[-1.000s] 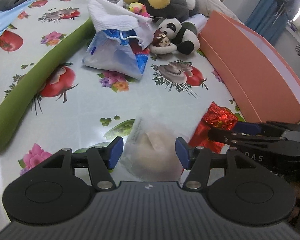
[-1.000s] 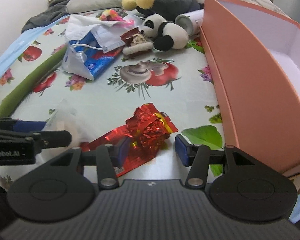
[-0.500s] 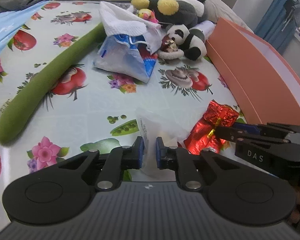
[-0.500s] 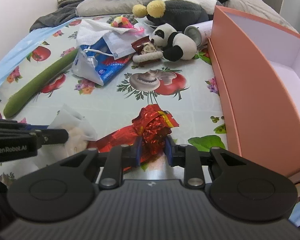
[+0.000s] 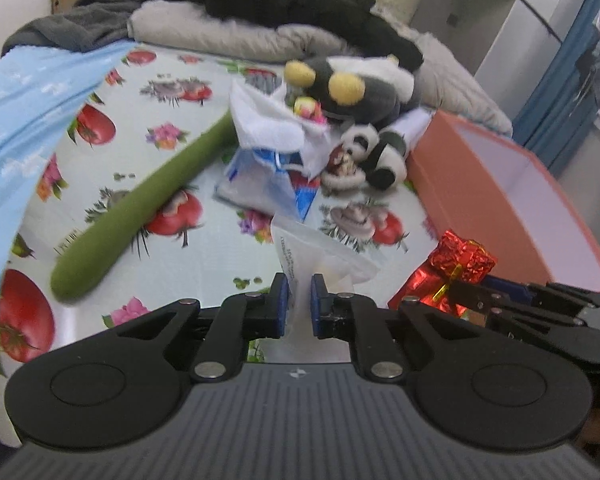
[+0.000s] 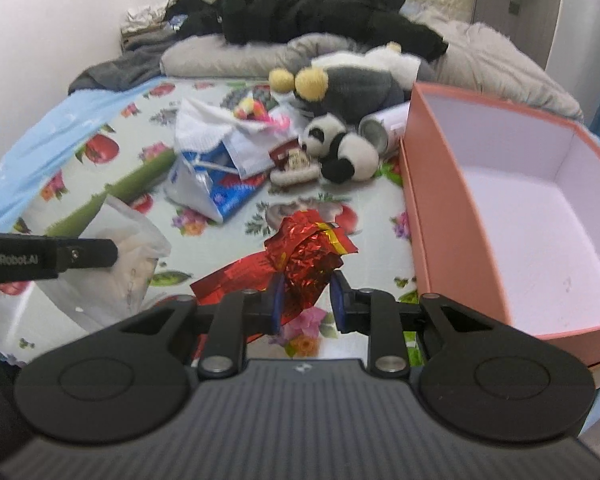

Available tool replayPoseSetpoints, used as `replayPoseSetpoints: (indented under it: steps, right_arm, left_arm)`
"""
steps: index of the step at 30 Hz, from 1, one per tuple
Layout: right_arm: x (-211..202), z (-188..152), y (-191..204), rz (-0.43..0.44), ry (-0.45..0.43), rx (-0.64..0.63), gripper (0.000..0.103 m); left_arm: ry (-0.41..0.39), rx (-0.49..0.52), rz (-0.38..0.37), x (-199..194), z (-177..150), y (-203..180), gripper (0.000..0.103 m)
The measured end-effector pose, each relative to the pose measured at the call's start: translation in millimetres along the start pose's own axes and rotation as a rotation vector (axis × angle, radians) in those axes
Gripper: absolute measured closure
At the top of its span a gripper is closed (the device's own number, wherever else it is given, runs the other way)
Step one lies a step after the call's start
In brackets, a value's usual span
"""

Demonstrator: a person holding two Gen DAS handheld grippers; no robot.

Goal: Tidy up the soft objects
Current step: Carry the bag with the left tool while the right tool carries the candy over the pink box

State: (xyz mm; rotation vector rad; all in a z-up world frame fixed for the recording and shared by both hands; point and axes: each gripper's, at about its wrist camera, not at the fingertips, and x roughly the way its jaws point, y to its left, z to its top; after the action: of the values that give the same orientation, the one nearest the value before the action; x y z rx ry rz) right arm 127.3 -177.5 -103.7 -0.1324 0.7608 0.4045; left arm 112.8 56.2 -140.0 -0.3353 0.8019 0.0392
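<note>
Left wrist view: both grippers pinch soft packets beside the pink box.

Left gripper has its pads pressed on a clear plastic bag, well left of the box. Right gripper clamps a red foil packet, near the box's left wall. Beyond them, a panda plush lies at the box's far corner.

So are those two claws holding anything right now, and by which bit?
Yes. The left gripper pinches the clear plastic bag at its near end; the right gripper pinches the red foil wrapper at its crumpled middle.
</note>
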Motion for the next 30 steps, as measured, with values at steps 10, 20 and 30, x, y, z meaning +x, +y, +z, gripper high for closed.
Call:
replayPoseSetpoints:
  steps: [10,20,30]
  right_arm:
    - [-51.5,8.4,10.5,0.024,-0.067,-0.015,0.076]
    - [-102.2,22.0,14.3,0.044,-0.137,-0.021,0.076]
    - [-145.8,27.0,4.8,0.040,-0.210,0.005,0.076]
  left_arm:
    - [-0.095,-0.010,-0.017,-58.8,10.6,-15.5,0.089]
    - [-0.175,0.003,-0.031,-114.7,16.2,-38.2,0.089]
    - [-0.222,0.024,-0.059,-150.2,18.0,-58.6,0.089]
